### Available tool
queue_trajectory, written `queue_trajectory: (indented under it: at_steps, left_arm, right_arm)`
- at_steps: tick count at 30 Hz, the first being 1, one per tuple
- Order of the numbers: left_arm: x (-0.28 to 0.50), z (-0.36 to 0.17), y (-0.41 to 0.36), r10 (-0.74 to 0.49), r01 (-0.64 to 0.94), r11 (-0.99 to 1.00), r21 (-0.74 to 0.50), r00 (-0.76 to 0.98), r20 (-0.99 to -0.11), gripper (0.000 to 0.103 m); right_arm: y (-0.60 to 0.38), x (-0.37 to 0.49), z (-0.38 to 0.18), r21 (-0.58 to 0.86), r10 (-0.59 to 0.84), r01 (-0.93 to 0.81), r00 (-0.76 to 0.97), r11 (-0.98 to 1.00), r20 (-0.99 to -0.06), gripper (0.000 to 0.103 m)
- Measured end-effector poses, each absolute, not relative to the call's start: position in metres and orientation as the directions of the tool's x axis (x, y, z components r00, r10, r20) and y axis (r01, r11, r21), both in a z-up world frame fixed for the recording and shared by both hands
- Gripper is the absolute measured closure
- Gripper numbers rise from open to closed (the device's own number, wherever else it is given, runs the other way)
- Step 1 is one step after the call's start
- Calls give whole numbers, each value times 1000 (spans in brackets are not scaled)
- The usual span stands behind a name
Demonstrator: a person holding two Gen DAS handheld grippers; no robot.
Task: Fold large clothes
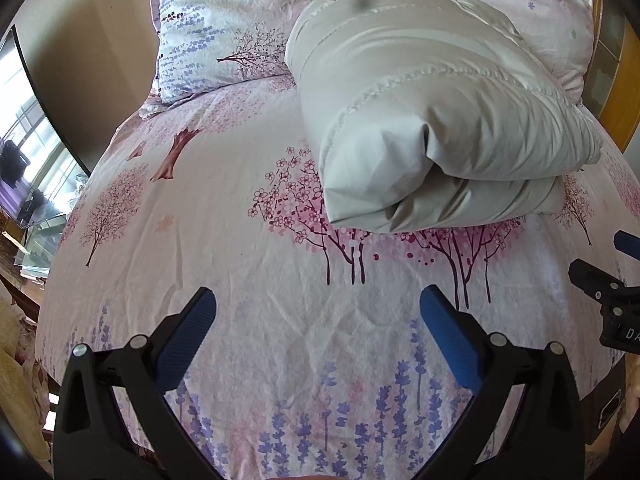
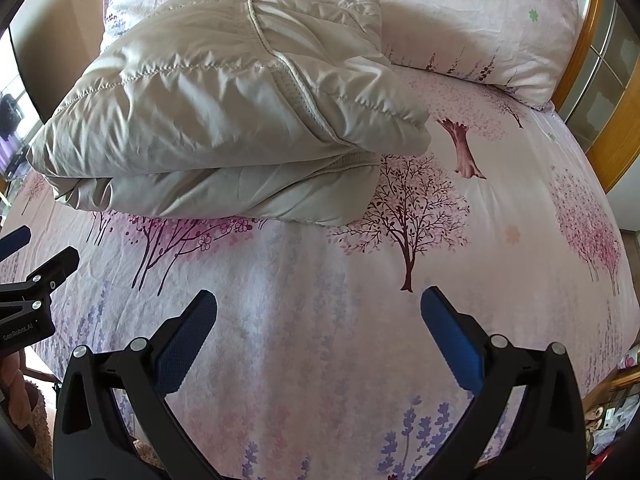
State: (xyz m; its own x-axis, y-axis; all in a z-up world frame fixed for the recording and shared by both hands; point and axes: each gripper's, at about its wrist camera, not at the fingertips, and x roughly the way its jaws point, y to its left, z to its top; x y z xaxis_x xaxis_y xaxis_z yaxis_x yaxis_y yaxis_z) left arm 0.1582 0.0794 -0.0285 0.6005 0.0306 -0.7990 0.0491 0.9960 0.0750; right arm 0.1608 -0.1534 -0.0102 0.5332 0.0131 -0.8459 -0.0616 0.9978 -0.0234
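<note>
A pale beige padded jacket (image 1: 432, 120) lies folded into a thick bundle on the bed, seen upper right in the left wrist view and upper left (image 2: 224, 100) in the right wrist view. My left gripper (image 1: 318, 300) is open above the sheet, well short of the jacket, nothing between its blue pads. My right gripper (image 2: 318, 300) is likewise open and empty, nearer the bed's foot than the jacket. Each gripper shows at the edge of the other's view: the right one (image 1: 612, 276) and the left one (image 2: 32, 272).
The bed sheet (image 1: 240, 260) is pink with tree and lavender prints. Pillows (image 1: 216, 28) (image 2: 480, 28) lie at the head, against a wooden headboard (image 2: 600, 80). A dark TV screen (image 1: 36, 140) stands left of the bed. A hand (image 2: 16, 388) shows at lower left.
</note>
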Motion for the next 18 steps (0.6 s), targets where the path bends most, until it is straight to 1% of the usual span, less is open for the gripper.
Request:
queue_trajectory:
  at_steps: [18]
  left_arm:
    - [160,-29,79,23,54,996,69,599,-801,2]
  right_arm:
    - [-151,162,-13,-20,12,-54,529,998,-849,1]
